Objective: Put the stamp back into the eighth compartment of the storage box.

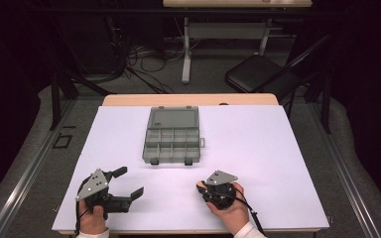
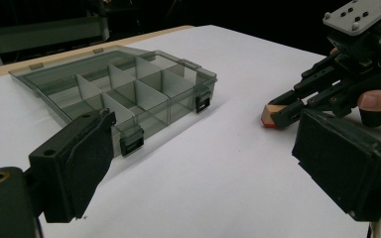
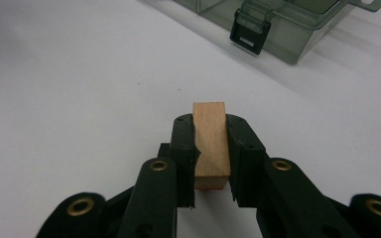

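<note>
Current step, as judged: transfer of one wooden block to the compartment box.

Left gripper, at 7 o'clock on the table: jaws spread wide, nothing held, pointing toward 2 o'clock. Parked clear of the box, near the table's front edge.

Compartment box, centre of the table, toward 12 o'clock from both grippers: translucent grey, lid folded flat back at the far side. Two black latches on the near wall, one at left, one at right in the left gripper view. Two rows of compartments, exact cell count hard to tell; all visible cells bare.

Right gripper, at 5 o'clock on the table: jaws closed against the two long sides of the wooden block. Block low, at or just above the white surface, contact underneath not clear. Reddish underside visible at the block's base.

Next move, as judged: lift the block clear of the table, carry toward 11 o'clock over the near wall of the box, align over one cell, lower, release. Needed: enough height to clear the wall and latches; block kept square to the dividers.

Count: grippers, two; hands, two; boxes, one; latches, two; blocks, one.
</note>
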